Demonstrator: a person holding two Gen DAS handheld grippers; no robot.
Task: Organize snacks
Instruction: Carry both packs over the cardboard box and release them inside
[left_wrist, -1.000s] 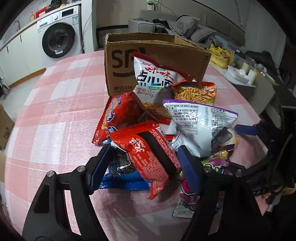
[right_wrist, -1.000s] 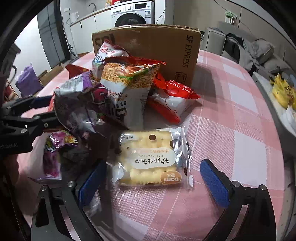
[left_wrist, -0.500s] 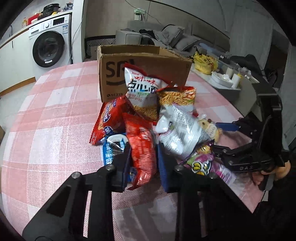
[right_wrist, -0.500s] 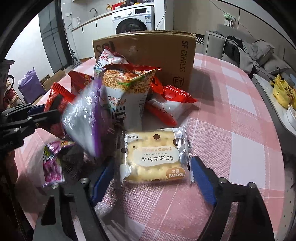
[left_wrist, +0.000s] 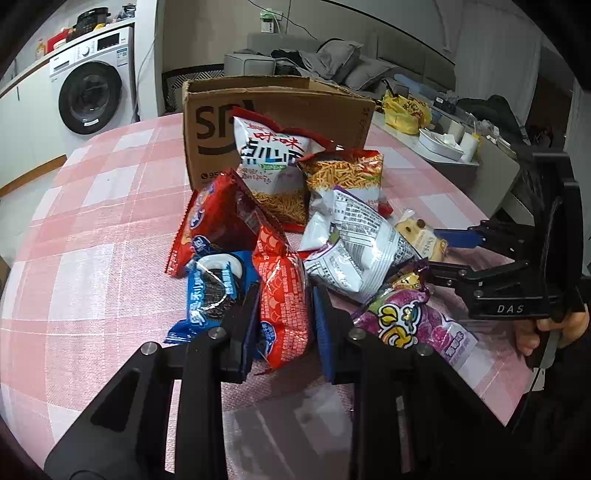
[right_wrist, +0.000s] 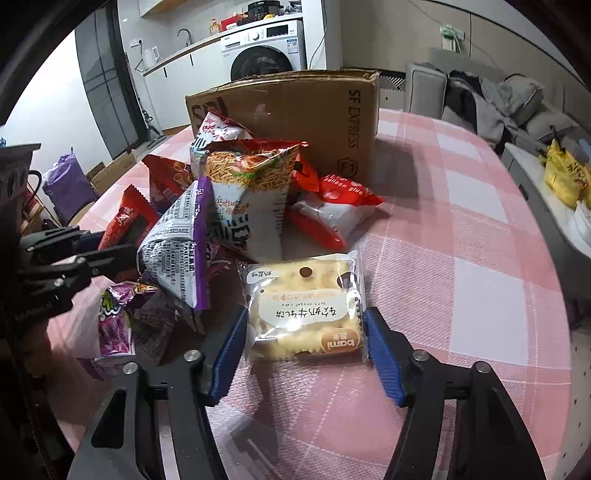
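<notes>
My left gripper (left_wrist: 284, 314) points steeply down, its blue pads clamped on a red snack packet (left_wrist: 282, 295). My right gripper (right_wrist: 303, 347) also tilts down, jaws closing around a cracker packet (right_wrist: 304, 306), pads at its edges.
</notes>
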